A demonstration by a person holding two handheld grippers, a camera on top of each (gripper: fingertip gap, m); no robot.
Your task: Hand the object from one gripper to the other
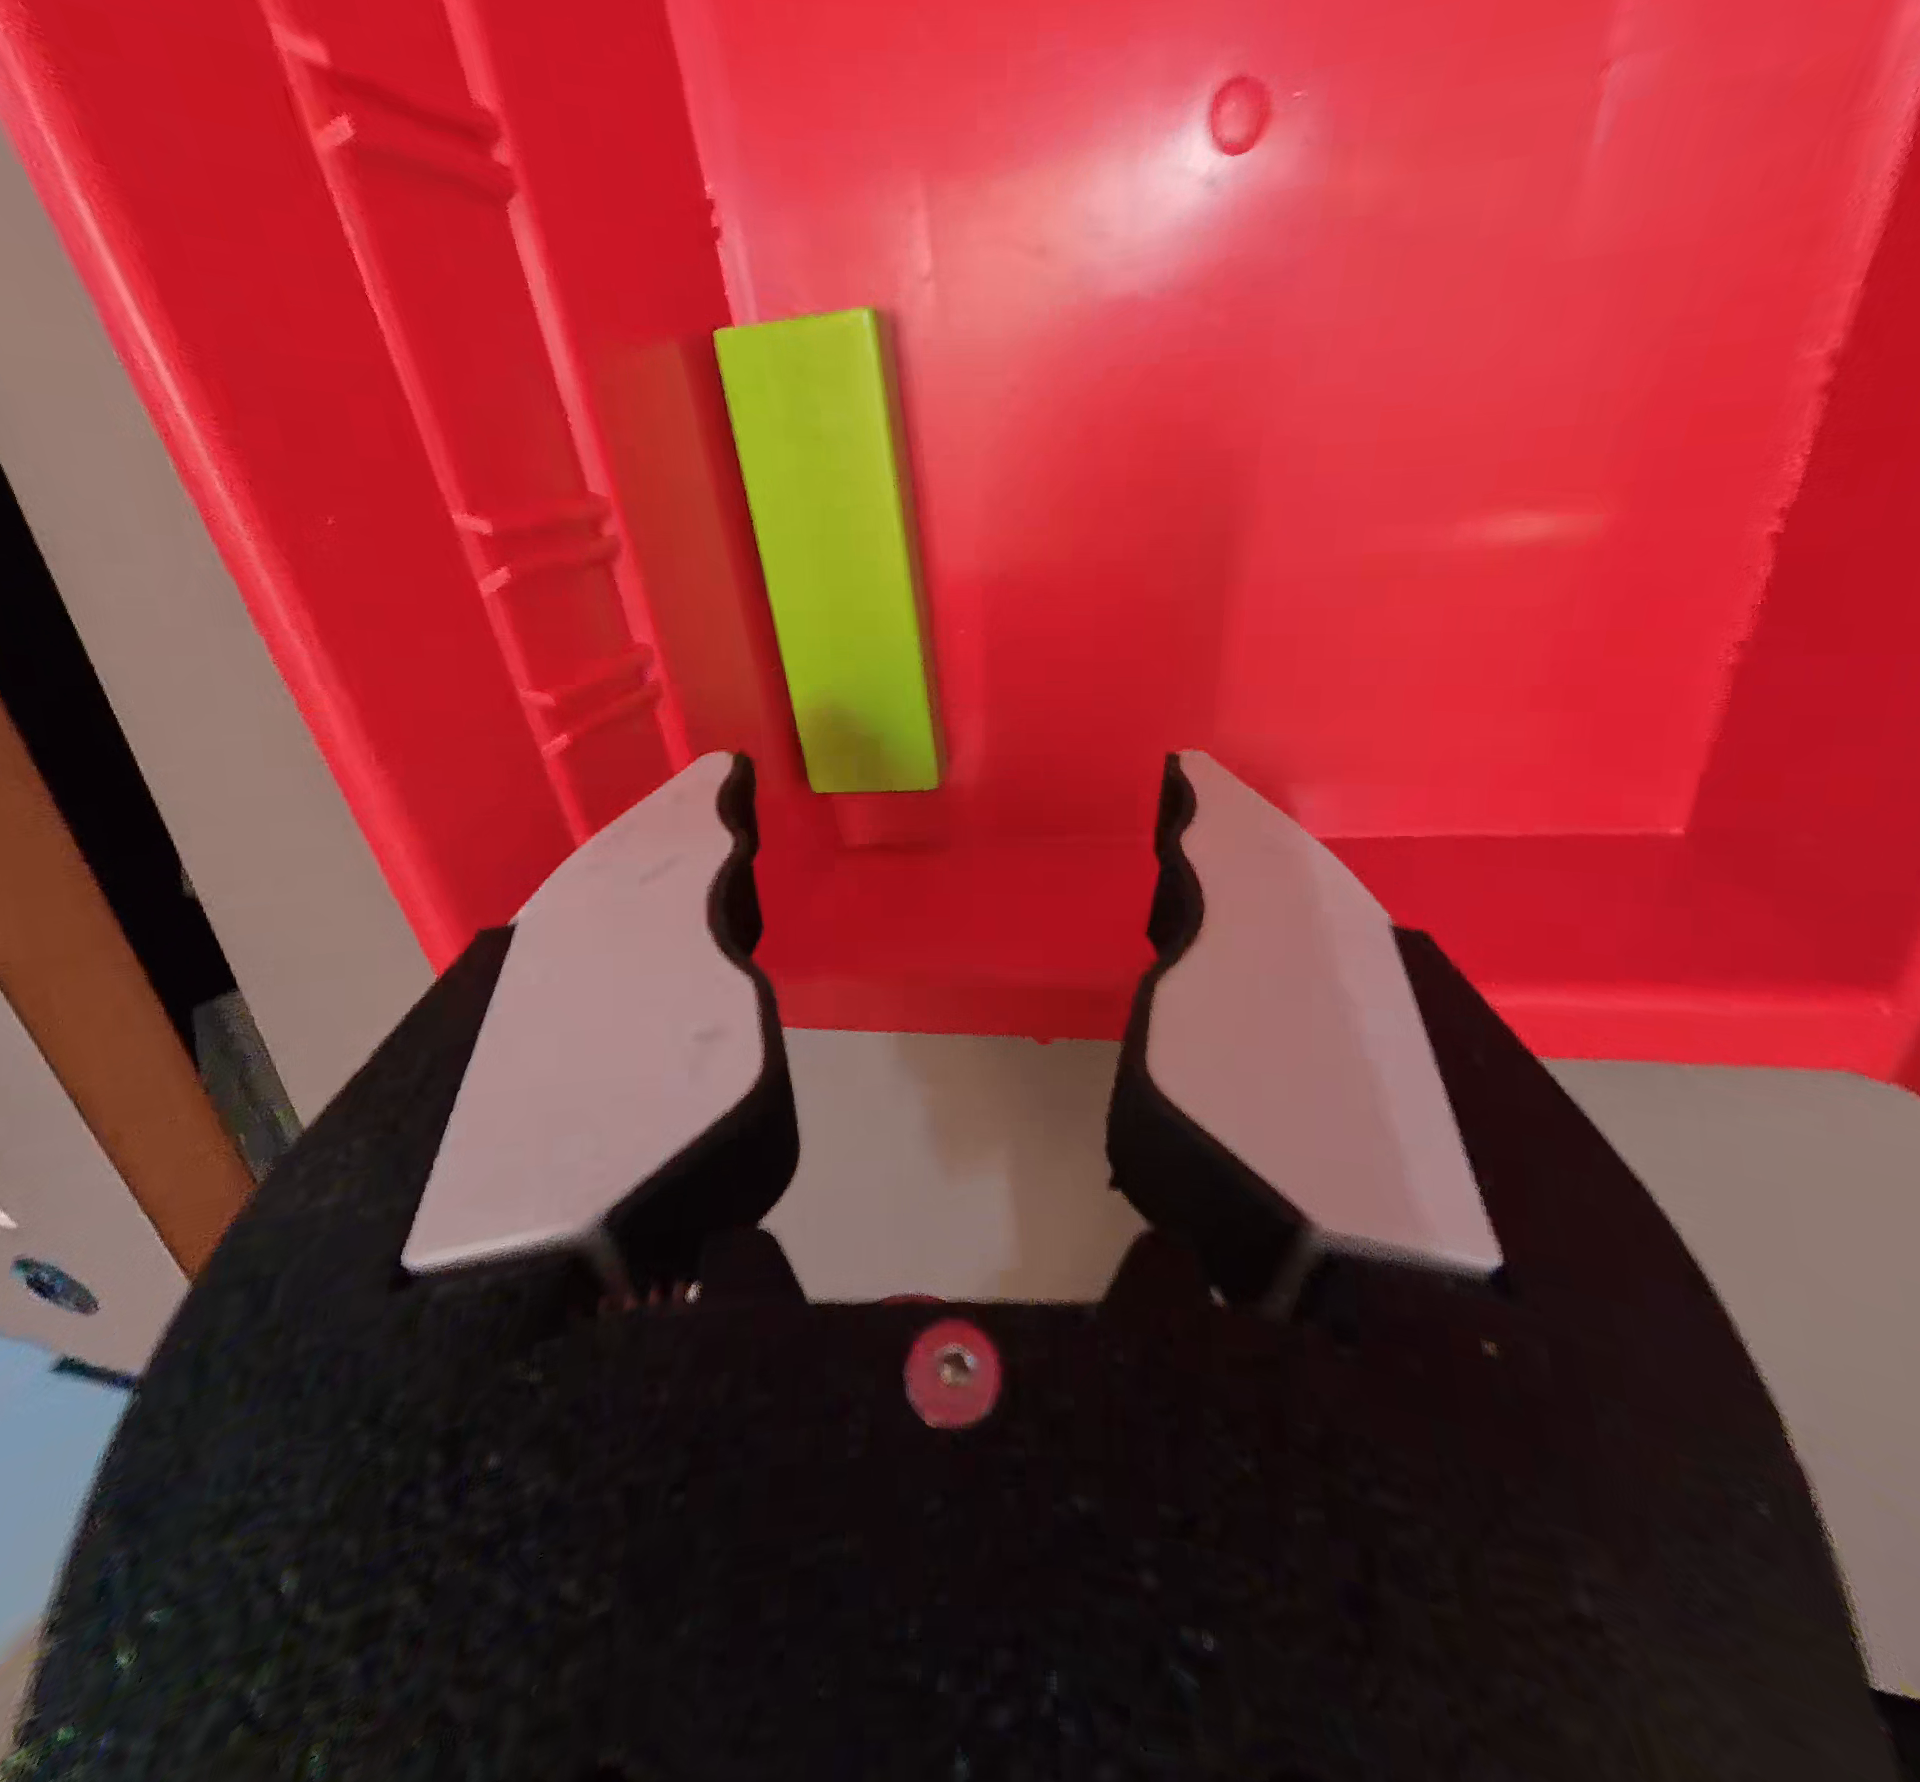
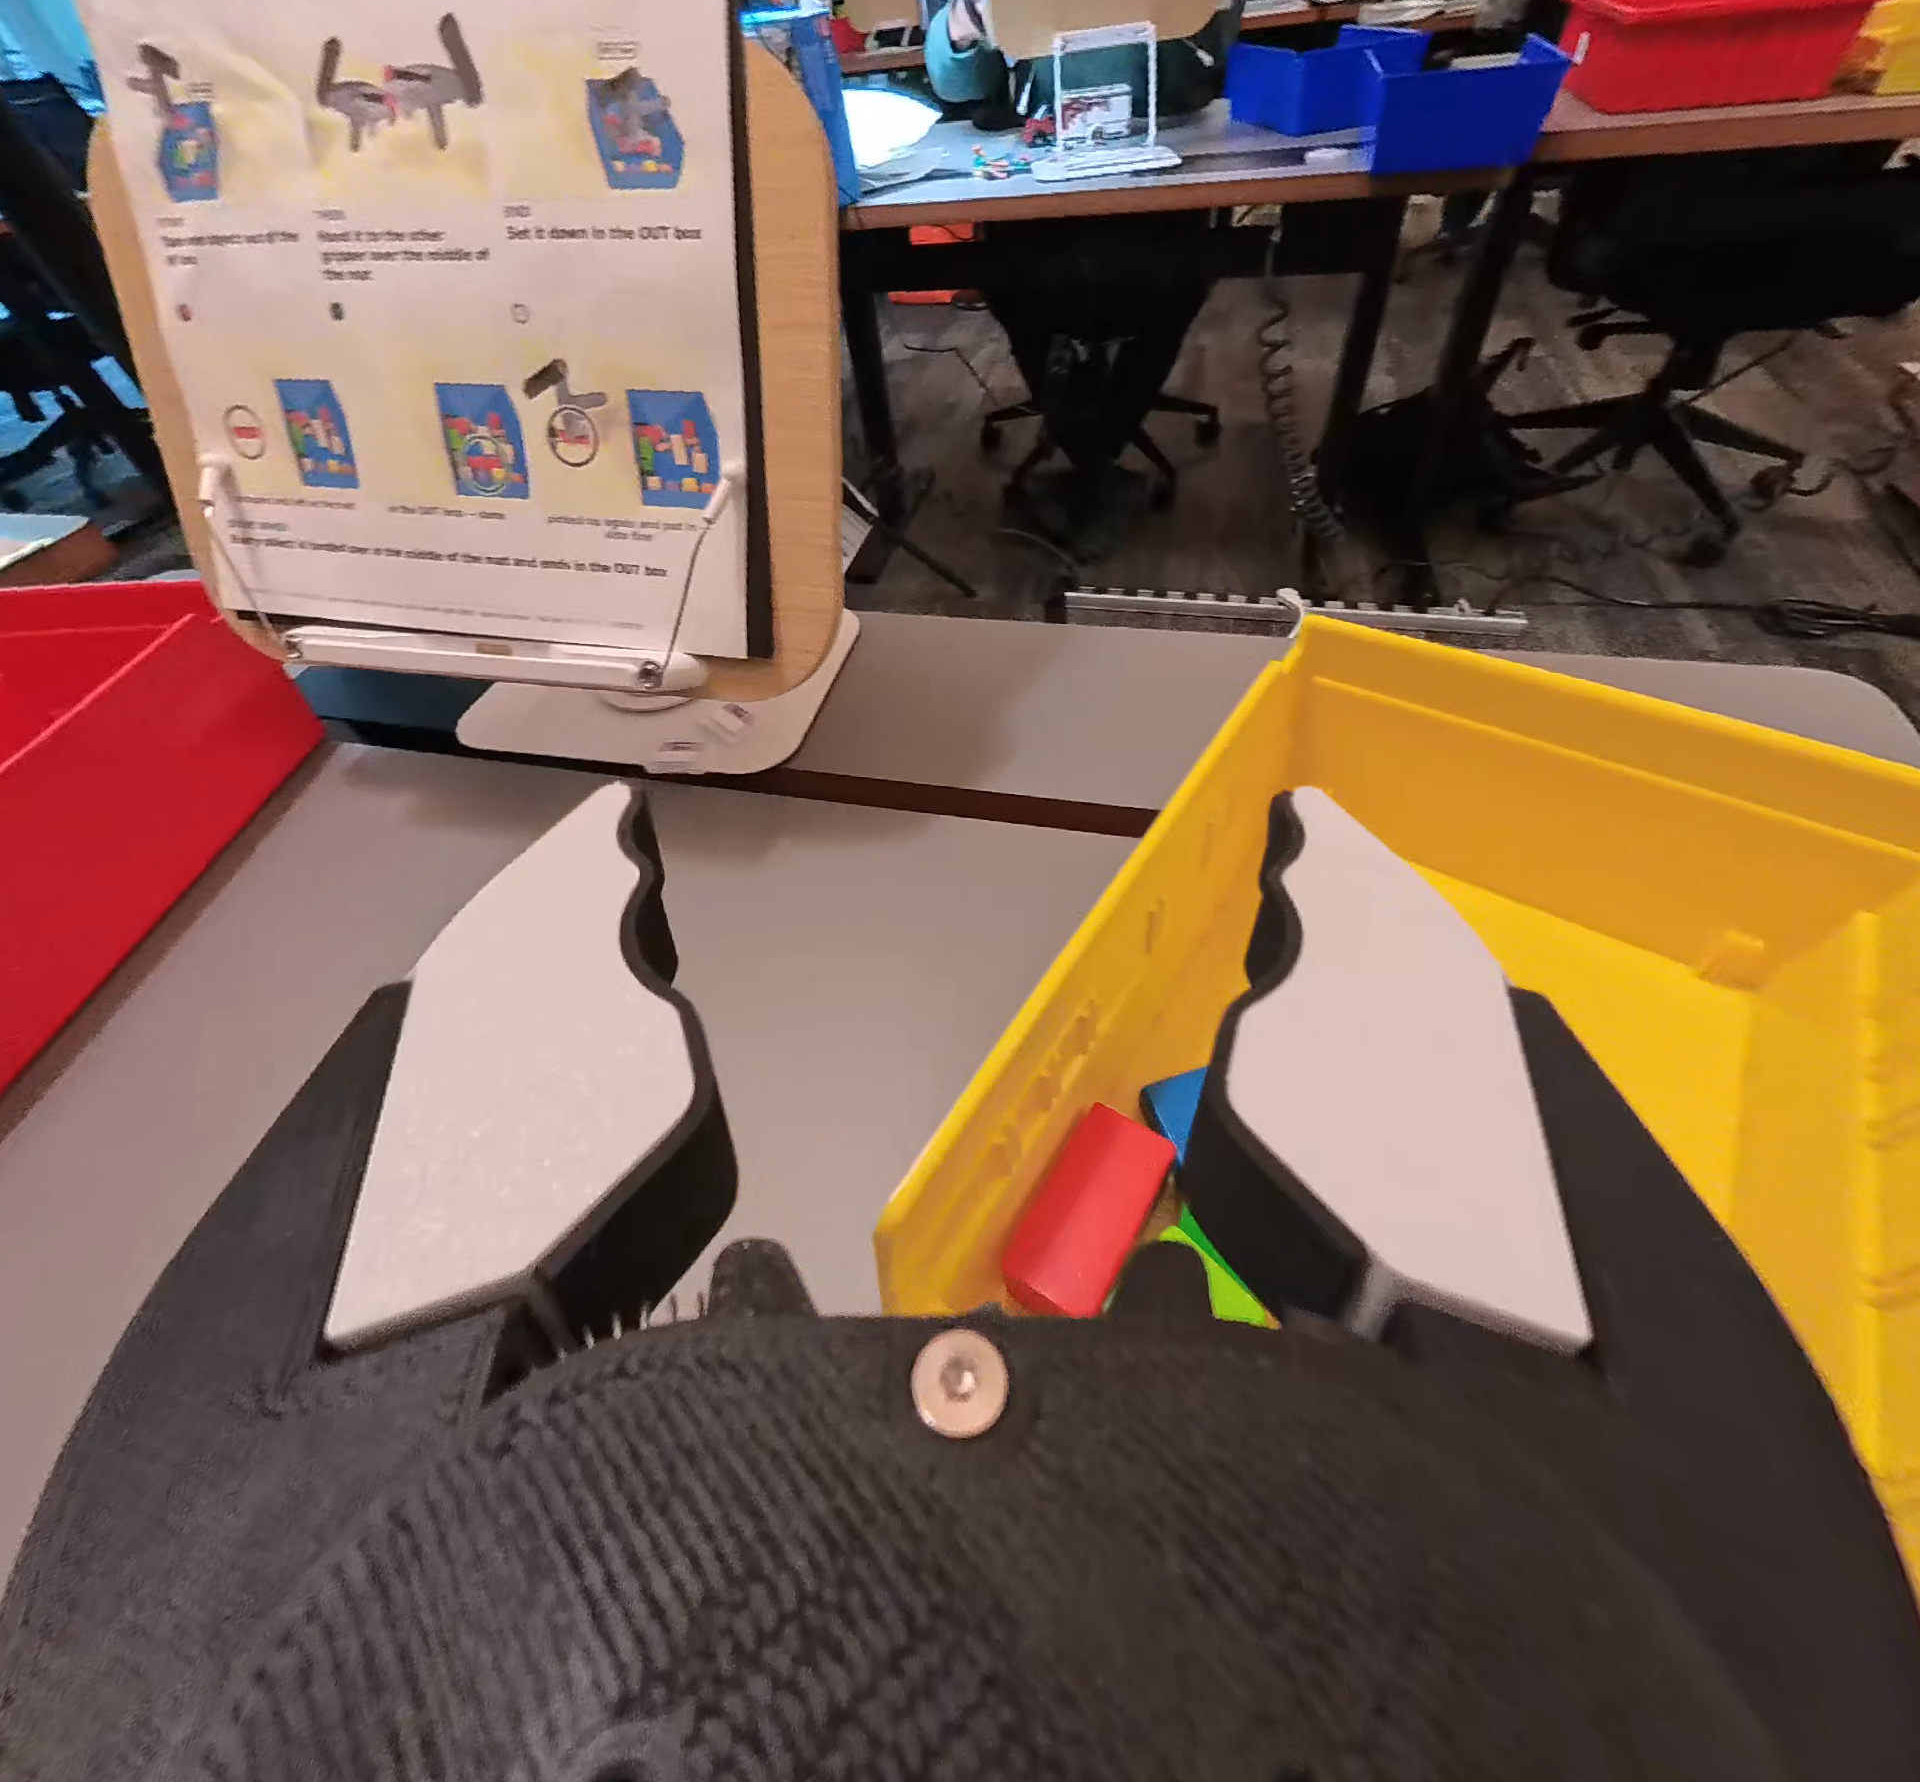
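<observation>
Your left gripper (image 1: 956, 776) with fingers spread and bare over the glossy red plastic bin (image 1: 1351, 382), flat lime-green rectangular block (image 1: 831, 548) lying inside against its ribbed wall, your right gripper (image 2: 956, 818) likewise open, straddling the yellow plastic bin's wall (image 2: 1143, 984).
</observation>
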